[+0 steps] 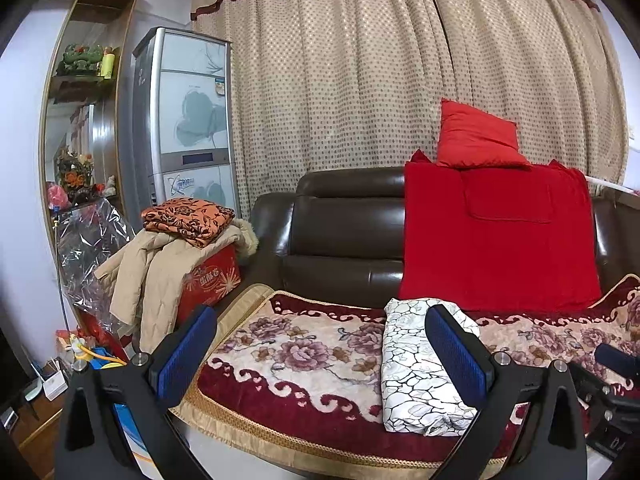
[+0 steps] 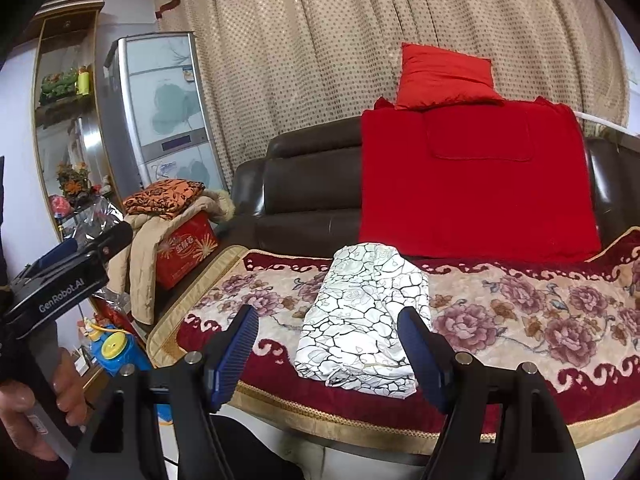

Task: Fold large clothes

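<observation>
White folded garment with black crackle print lies on the floral sofa cover, ahead of the 2 spread, empty tongs: left gripper, right gripper

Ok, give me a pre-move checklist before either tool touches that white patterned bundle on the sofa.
1. Left tool open and holding nothing: ok.
2. Right tool open and holding nothing: ok.
3. White patterned bundle lying folded on the floral sofa cover, nothing on top: ok.
4. Both tools apart from the bundle: ok, neither touches it.
5. Bundle well clear of the sofa's front edge: not ok, its near end lies close to it.
6. Fold neat throughout: cannot tell; the far side is hidden.
</observation>
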`<state>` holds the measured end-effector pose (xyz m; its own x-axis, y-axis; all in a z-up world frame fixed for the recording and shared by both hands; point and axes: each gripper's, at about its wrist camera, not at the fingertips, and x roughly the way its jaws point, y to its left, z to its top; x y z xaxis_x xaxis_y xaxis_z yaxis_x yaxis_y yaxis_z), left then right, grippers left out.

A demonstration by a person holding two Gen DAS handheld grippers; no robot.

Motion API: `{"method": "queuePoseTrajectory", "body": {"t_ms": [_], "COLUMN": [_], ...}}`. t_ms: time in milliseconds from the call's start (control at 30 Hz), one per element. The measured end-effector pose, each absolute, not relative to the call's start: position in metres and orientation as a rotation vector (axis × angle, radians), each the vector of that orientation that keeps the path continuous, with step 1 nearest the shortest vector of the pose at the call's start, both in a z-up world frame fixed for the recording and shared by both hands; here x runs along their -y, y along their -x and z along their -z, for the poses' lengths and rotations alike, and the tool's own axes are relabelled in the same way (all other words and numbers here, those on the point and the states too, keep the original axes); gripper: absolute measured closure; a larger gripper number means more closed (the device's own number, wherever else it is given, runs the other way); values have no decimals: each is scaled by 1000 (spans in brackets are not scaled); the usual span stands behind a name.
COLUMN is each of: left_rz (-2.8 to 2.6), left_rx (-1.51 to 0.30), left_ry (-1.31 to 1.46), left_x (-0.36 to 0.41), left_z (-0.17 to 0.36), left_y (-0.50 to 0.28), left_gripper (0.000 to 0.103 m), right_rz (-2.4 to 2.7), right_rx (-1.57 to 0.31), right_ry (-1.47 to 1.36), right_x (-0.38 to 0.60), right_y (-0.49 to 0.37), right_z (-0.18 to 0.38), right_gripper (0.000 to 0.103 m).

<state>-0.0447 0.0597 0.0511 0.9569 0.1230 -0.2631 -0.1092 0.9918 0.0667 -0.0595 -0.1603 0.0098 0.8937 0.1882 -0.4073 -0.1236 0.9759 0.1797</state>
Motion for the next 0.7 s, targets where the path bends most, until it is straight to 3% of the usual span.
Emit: {"method": "queuePoseTrajectory", "body": {"t_ms": [700], "left_rz": [-114], "left_rx": [-323], "left_ry": [-68], "left_x": [-58], "left_z": [-39], "left_y": [16], "left_gripper": [0], "right_rz": [8], "right_rx": [-397], "right_ry": [-69], "right_x": [147], "right_y": [34], "right_z": [-18], "right_gripper": [27]}}
